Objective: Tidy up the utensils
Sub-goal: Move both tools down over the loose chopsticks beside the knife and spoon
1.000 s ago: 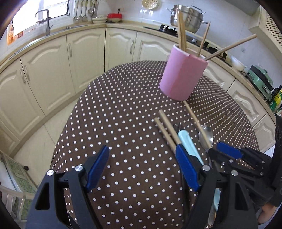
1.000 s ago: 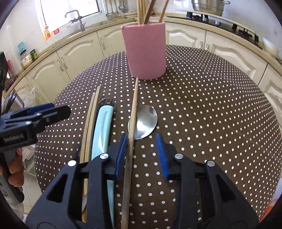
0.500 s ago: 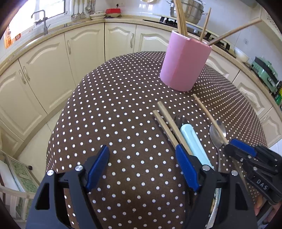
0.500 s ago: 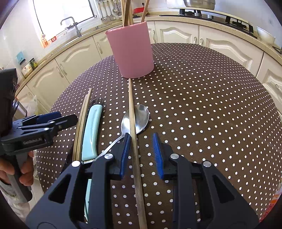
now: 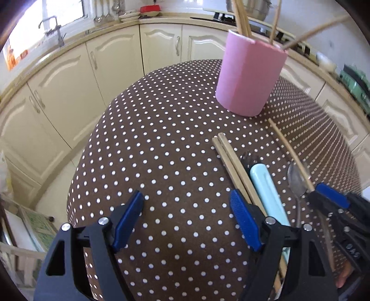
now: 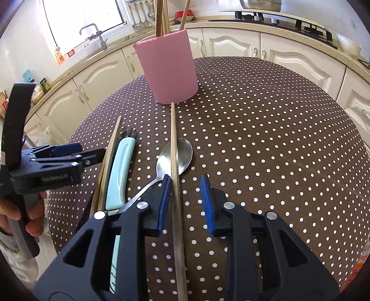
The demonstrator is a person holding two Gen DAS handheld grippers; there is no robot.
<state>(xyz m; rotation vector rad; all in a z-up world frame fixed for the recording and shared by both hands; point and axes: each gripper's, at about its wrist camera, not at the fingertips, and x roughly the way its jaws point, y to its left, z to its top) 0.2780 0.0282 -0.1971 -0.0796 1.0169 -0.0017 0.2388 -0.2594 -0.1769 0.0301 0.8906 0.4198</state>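
A pink holder with several chopsticks in it stands on the polka-dot table; it also shows in the left wrist view. A single chopstick lies across a metal spoon and runs between my right gripper's open jaws, close to the left pad. A pale blue-handled fork and a chopstick pair lie to the left. My left gripper is open and empty, its right finger beside the chopstick pair.
Cream kitchen cabinets and a countertop with a sink and stove ring the table. The table's edge drops off to the left.
My right gripper has pulled back along the single chopstick and opened a little wider. The left gripper has shifted slightly; the holder looks closer in its view.
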